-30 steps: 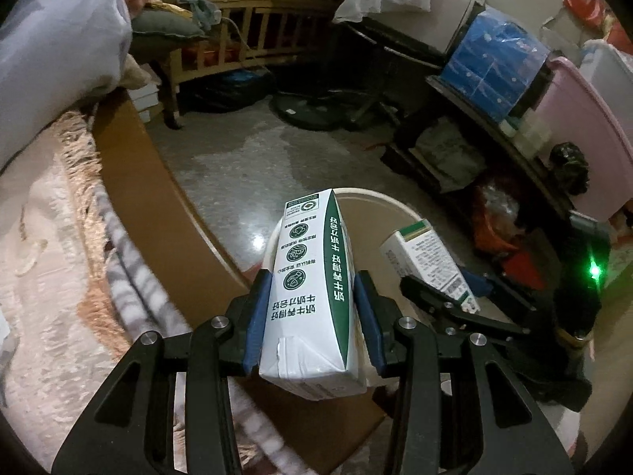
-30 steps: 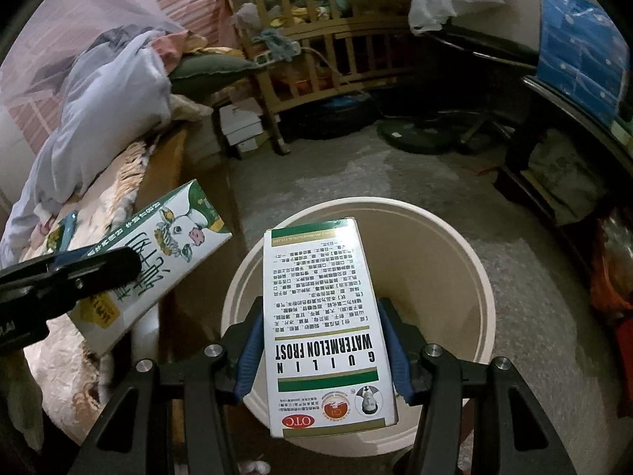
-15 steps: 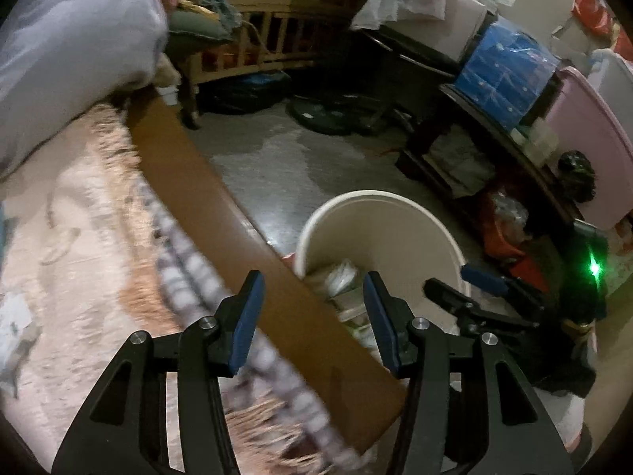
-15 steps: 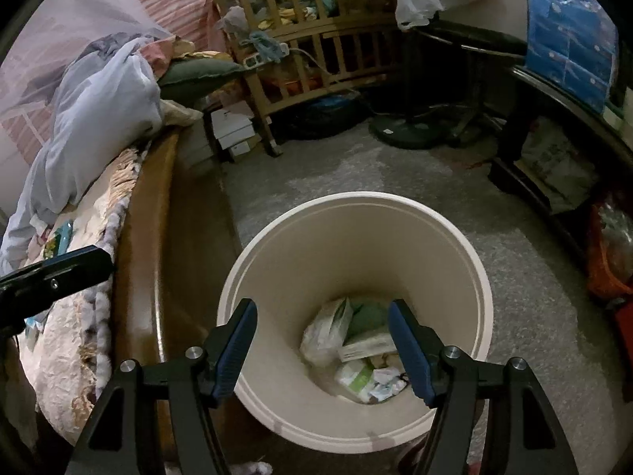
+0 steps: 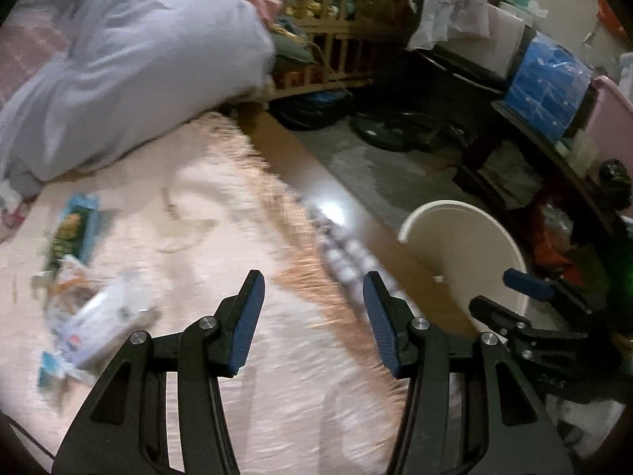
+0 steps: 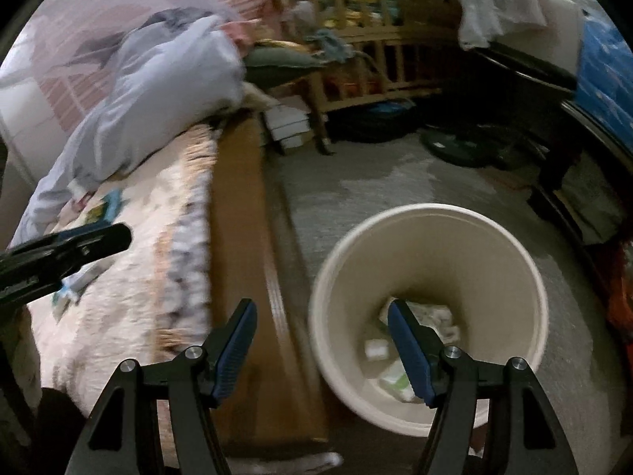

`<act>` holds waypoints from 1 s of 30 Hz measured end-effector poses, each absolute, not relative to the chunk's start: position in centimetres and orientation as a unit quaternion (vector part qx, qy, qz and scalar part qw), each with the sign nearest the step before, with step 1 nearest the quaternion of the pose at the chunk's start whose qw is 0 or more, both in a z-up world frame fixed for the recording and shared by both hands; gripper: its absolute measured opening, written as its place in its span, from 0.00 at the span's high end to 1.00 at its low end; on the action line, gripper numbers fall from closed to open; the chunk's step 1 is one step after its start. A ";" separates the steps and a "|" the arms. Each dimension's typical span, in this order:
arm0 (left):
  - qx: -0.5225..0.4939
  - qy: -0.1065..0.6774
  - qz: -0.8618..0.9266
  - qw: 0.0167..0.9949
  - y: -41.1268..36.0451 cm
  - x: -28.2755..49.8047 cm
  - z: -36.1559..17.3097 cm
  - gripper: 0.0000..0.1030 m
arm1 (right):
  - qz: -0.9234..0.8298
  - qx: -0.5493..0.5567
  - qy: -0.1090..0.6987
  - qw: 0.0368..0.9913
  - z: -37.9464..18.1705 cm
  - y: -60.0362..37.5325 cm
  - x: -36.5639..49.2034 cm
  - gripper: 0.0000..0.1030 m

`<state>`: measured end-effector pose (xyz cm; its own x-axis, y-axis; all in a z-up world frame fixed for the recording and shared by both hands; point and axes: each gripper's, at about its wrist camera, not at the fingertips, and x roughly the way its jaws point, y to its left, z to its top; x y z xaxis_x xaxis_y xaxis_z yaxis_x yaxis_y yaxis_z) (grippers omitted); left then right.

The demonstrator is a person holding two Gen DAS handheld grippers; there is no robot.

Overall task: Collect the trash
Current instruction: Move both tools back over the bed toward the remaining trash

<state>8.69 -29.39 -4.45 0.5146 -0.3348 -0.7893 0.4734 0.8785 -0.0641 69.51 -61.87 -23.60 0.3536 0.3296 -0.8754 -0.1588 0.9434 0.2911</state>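
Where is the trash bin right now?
The bin stands on the floor beside the bed, right of centre in the right wrist view, partly behind the right gripper.

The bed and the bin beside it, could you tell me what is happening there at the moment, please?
A person is clearing trash off the bed with a pair of hand-held tongs. Both the left tongs and the right tongs are open and empty. The cream bin on the floor by the bed already holds cartons and wrappers. More litter, including a blue-edged packet, lies on the pink blanket, and the left tongs are over the blanket near it.
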 end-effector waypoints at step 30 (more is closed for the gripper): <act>0.013 0.466 -0.011 0.885 -5.2 15.2 -9.0 0.51 | 0.343 0.008 0.547 0.764 -21.6 -40.5 67.6 0.32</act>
